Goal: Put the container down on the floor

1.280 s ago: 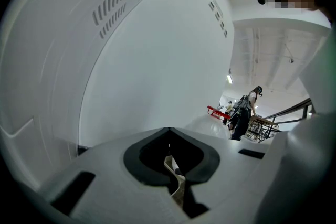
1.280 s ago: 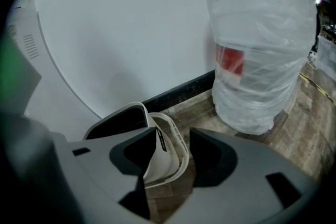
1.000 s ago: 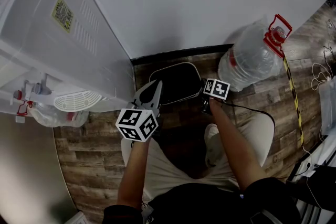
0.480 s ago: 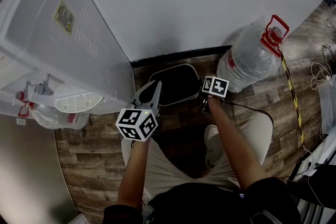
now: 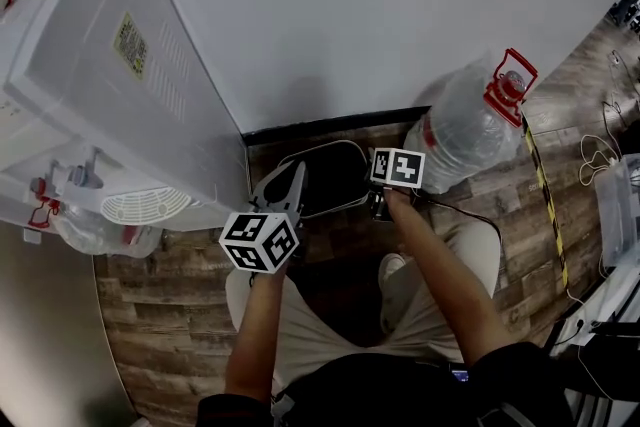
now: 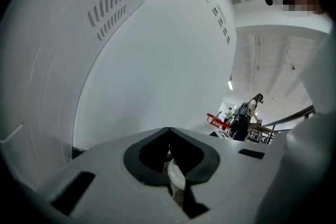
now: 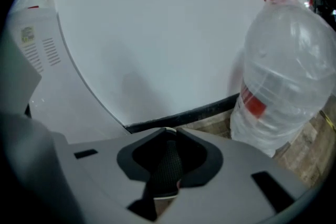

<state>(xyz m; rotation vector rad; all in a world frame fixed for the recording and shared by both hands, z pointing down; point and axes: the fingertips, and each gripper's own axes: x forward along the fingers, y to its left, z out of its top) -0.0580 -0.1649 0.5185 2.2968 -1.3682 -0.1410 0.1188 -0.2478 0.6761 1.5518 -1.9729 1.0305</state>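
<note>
The container (image 5: 330, 170), a dark tray with a white rim, lies on the floor (image 5: 170, 285) against the wall, between a white dispenser (image 5: 120, 85) and a big bottle (image 5: 465, 130).

The left gripper (image 6: 169, 129) is at the container's left edge. Its 2 fingers meet at the tips, and the white rim (image 6: 176, 173) shows in the gap just behind them, so it looks closed on the rim.

The right gripper (image 7: 171, 129) hangs above the container's right edge, apart from it and tilted down toward the wall. Its jaws have just been closing and now meet at the tips with nothing between them. In the right gripper view the bottle stands just to the right of the fingers.
</note>
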